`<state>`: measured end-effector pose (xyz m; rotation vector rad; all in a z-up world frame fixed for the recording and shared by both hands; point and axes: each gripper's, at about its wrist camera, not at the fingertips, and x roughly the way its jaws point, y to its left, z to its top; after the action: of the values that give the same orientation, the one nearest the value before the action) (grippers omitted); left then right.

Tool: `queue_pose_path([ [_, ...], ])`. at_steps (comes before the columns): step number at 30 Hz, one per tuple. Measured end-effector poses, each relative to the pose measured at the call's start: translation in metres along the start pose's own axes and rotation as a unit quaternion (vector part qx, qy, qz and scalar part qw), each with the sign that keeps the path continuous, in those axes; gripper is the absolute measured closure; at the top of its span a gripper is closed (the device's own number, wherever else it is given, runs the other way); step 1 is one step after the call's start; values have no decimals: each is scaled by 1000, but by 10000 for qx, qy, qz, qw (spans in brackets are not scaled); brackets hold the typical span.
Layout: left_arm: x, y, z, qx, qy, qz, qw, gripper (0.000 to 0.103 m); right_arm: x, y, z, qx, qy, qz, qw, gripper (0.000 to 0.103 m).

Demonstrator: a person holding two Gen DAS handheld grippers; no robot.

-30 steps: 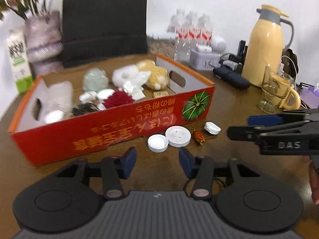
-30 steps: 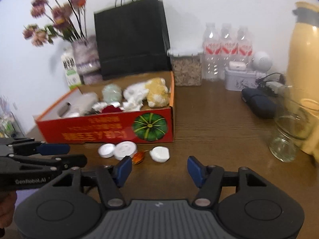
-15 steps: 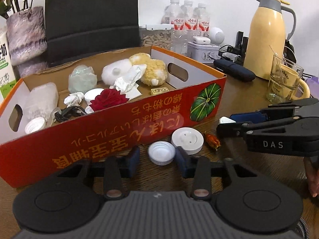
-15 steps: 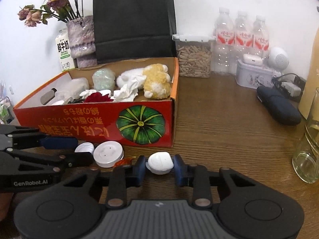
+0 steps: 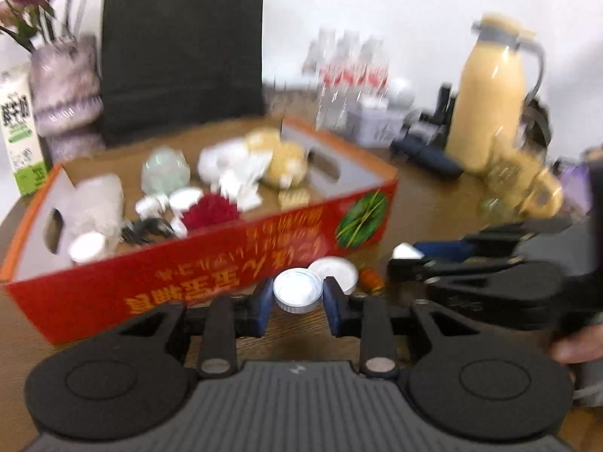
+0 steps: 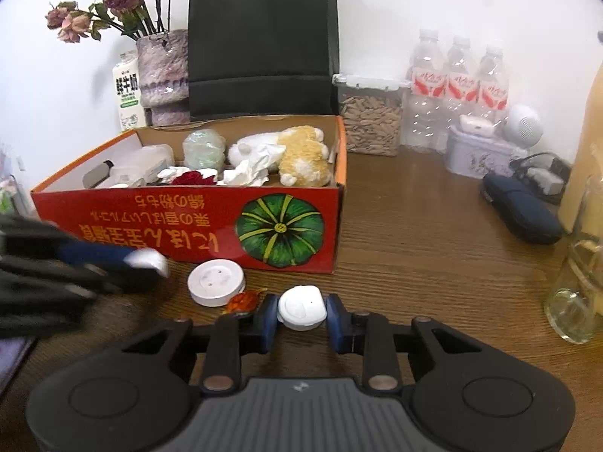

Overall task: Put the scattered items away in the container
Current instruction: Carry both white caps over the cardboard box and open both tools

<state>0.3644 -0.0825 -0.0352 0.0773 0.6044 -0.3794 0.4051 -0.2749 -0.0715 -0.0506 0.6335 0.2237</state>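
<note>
My left gripper is shut on a white ribbed bottle cap, just in front of the red cardboard box; this view is blurred. My right gripper is shut on a small white rounded case low over the table. A white round disc and an orange sweet wrapper lie on the table between the two grippers. The left gripper with its cap shows blurred at the left, in front of the box's front wall. The box holds plush toys, tissues and a red flower.
Behind the box stand a black paper bag, a flower vase and a milk carton. At the right are a seed jar, water bottles, a tin, a dark case, a glass and a yellow flask.
Both grippers came forward and closed, the left on the bottle cap, the right on the white case. In the last half second the left gripper has moved with the cap and blurs its view.
</note>
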Motion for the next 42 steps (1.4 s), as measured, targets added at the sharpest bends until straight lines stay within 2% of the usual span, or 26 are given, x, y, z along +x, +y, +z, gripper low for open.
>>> queue_pose_path([
  [6,-98,0,5,-235,-614,-95,9978,74,-66,12,8,-6,-523,118,9986,77],
  [13,-179,-8,9,-227,-1128,-187,9932,73,-155,49,18,-452,-1243,461,9901,77],
  [18,-226,-12,-13,-31,-1295,109,9915,73,-215,71,10,-986,-1727,384,9793,77],
  [20,-242,-13,-27,-50,-1341,218,9907,73,-231,79,0,-1140,-1735,294,9778,77],
  [23,-263,-16,-49,-229,-1389,506,9887,73,-249,86,-22,-1268,-1591,426,9782,77],
  [27,-283,-30,-80,-312,-1420,975,9846,73,-270,93,-52,-1142,-1405,613,9816,77],
  [30,-287,-37,-99,-491,-1349,1188,9825,73,-280,93,-71,-696,-1240,754,9870,76],
  [32,-280,-35,-108,-609,-1097,981,9872,73,-283,92,-84,-203,-1146,840,9896,77],
  [34,-268,-30,-115,-843,-766,696,9910,73,-286,96,-98,128,-1207,673,9903,76],
  [35,-262,-28,-115,-872,-661,678,9917,73,-286,100,-104,163,-1232,562,9907,76],
  [37,-256,-25,-117,-869,-586,758,9916,73,-283,106,-111,187,-1194,557,9911,77],
  [42,-250,-18,-118,-916,-576,666,9919,73,-274,108,-113,150,-1072,523,9927,77],
])
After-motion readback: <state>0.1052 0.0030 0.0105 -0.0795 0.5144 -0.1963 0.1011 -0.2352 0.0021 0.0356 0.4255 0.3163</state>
